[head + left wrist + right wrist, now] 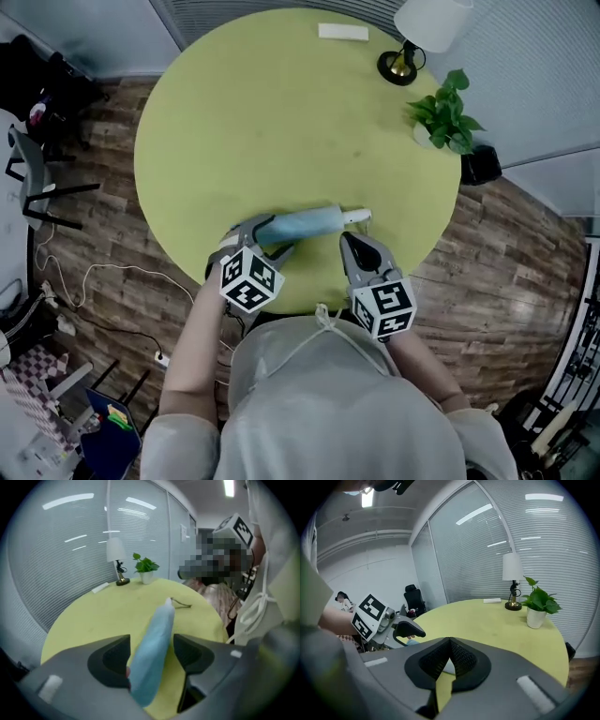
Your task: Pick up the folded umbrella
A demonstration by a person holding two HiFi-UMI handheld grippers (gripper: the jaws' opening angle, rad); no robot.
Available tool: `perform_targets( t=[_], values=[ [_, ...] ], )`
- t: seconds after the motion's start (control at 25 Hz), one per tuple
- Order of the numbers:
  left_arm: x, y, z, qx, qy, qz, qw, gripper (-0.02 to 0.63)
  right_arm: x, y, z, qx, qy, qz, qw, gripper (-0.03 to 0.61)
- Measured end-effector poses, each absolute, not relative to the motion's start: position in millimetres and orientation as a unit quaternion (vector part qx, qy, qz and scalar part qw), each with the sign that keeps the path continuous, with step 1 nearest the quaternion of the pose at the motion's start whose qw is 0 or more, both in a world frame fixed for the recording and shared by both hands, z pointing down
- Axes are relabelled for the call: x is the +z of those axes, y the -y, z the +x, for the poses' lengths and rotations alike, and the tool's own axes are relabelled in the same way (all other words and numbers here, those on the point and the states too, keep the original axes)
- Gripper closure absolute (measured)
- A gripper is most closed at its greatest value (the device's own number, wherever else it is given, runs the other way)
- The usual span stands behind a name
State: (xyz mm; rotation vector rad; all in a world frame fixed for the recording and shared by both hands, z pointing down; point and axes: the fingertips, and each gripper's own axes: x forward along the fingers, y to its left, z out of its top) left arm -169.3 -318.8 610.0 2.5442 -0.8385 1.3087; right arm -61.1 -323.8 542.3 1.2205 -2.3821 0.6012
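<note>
Round yellow-green table [281, 112] holds a folded light-blue umbrella [305, 225]. Left gripper [152, 649] jaws stand wide, straddling it. Right gripper [449, 654] jaws are closed together, empty, nearby.

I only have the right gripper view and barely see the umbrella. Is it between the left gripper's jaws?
Observer: Yes; the folded umbrella lies between the left gripper's jaws, which stand apart.
Operator: Which way does it lie?
Observer: Across the table's near edge, its white end toward the right gripper.
Operator: Is the right gripper touching it?
Observer: Its shut jaws sit close beside that end; contact I cannot tell.
</note>
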Motion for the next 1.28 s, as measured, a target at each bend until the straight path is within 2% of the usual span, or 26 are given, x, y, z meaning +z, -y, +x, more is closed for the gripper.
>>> perform_targets(
  t=[0.2, 0.44, 0.72, 0.76, 1.08, 1.28],
  values=[
    [647.4, 326.3, -160.5, 0.497, 0.183, 0.847, 0.049, 0.271, 553.9, 336.4, -63.9, 0.227, 0.832, 0.466, 0.197, 0.578],
    [682.9, 331.5, -146.4, 0.531, 0.113, 0.839, 0.035, 0.249, 571.1, 330.4, -61.0, 0.245, 0.812, 0.487, 0.206, 0.578],
    [706.5, 327.8, -139.2, 0.554, 0.077, 0.827, 0.062, 0.271, 584.3, 321.8, -54.7, 0.259, 0.797, 0.5, 0.217, 0.578],
    [707.4, 325.2, -138.7, 0.557, 0.07, 0.825, 0.062, 0.301, 584.0, 321.7, -54.0, 0.258, 0.797, 0.501, 0.218, 0.578],
    [710.7, 322.9, -136.4, 0.575, 0.088, 0.813, 0.018, 0.318, 584.7, 323.9, -46.4, 0.253, 0.801, 0.494, 0.224, 0.578],
    [707.3, 317.6, -133.9, 0.574, 0.113, 0.81, 0.03, 0.322, 578.0, 324.6, -37.8, 0.245, 0.81, 0.484, 0.224, 0.578]
  ],
)
